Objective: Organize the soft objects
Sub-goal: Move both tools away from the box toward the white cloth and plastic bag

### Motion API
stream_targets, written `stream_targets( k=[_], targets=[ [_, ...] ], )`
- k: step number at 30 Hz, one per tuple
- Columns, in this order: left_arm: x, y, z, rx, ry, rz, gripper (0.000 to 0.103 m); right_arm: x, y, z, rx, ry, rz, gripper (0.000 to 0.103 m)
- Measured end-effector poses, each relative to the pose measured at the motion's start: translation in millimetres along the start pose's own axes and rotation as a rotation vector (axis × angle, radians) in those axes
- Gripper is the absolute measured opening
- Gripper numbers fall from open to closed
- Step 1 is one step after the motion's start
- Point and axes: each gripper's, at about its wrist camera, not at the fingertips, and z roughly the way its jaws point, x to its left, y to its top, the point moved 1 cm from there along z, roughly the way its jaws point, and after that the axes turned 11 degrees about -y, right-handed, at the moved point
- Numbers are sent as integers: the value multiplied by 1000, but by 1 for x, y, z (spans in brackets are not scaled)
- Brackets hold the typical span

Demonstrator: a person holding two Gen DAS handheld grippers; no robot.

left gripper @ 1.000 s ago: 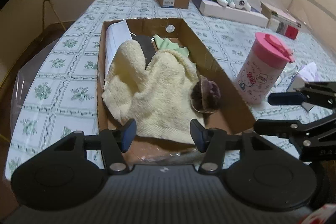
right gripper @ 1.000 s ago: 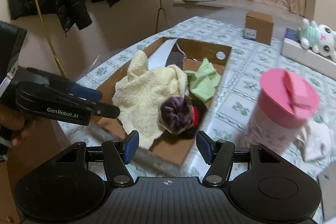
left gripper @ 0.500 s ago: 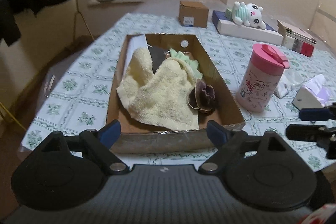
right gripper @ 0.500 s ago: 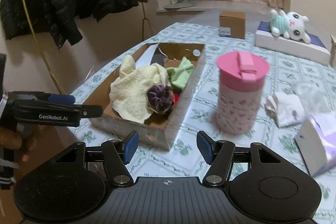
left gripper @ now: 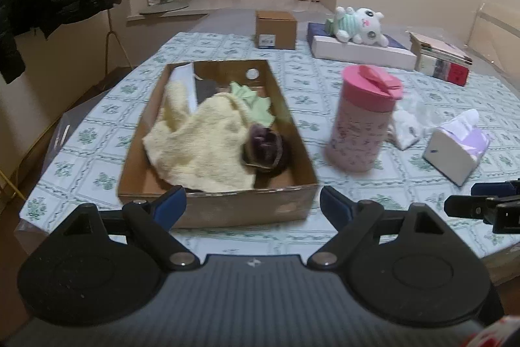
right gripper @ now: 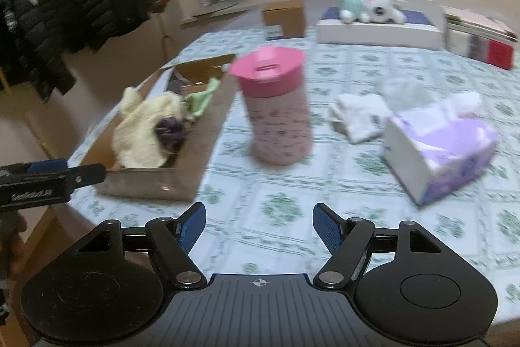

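Dim, warm indoor light — right wrist view motion-blurred, fisheye bending and dark corners throughout

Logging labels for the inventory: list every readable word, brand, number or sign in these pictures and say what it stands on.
No text reads cleanly.
Left gripper: white brand lettering, too blurred to read.
Small cardboard box: white label, too small.
Pink-lidded cup: faint print, blurred.
Stacked books: spine print, too small.
Tissue box: no legible text.

No lettering is legible; the left gripper (right gripper: 48, 174) bears blurred white print.
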Motion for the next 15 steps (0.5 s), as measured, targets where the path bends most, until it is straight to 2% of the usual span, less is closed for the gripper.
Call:
stream_targets(
  k=[5, 15],
  targets=[
    [-20, 1, 7, 13, -47, 18, 88, -22, -2, -10, -8, -42, 38, 73],
    [-45, -2, 19, 54, -65, 57, 88, -49, -4, -16, -5, -72, 89, 73]
  ],
)
